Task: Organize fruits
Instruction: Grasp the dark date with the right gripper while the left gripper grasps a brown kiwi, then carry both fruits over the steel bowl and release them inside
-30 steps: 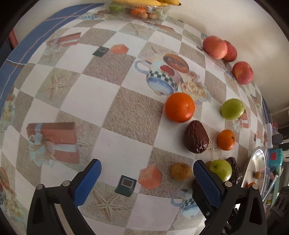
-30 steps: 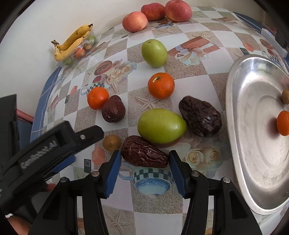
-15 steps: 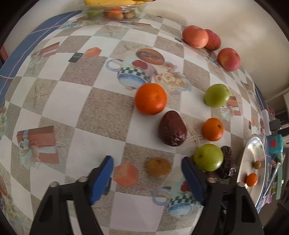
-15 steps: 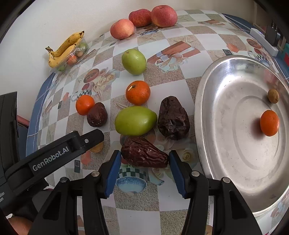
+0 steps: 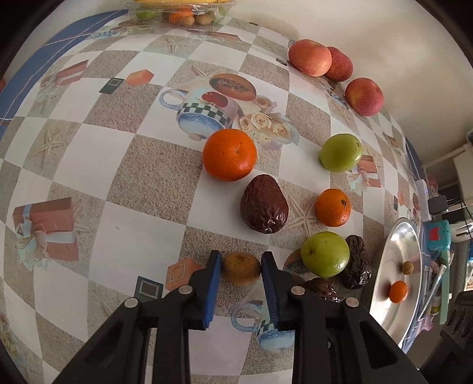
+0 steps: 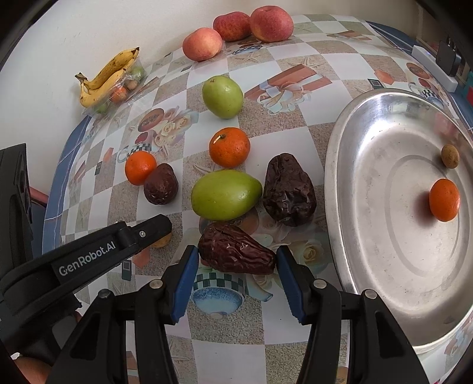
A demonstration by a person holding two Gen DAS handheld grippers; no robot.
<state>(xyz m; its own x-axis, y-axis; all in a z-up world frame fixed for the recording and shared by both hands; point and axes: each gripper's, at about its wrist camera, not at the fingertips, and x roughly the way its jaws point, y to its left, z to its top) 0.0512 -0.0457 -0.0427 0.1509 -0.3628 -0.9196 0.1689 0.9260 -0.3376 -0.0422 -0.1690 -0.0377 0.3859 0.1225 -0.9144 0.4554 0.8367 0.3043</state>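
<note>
In the left wrist view, a small brownish-orange fruit (image 5: 241, 268) sits on the patterned tablecloth, and my left gripper (image 5: 241, 265) is shut on it, blue pads against both sides. In the right wrist view, my right gripper (image 6: 235, 260) is shut on a dark wrinkled fruit (image 6: 233, 248) lying crosswise between its pads, just left of the silver tray (image 6: 384, 265). The tray holds a small orange (image 6: 444, 200) and a small brown fruit (image 6: 450, 156). The left gripper's finger (image 6: 142, 233) shows at the left of this view.
Beyond the grippers lie two green fruits (image 6: 226, 195) (image 6: 222, 96), two oranges (image 6: 229, 146) (image 6: 140, 167) and two more dark wrinkled fruits (image 6: 288, 190) (image 6: 161, 183). Three red apples (image 6: 236, 26) and a banana box (image 6: 109, 81) stand by the wall.
My left gripper moved right to the small brownish fruit and shut on it. The right gripper carried the dark wrinkled fruit a little toward the tray.
</note>
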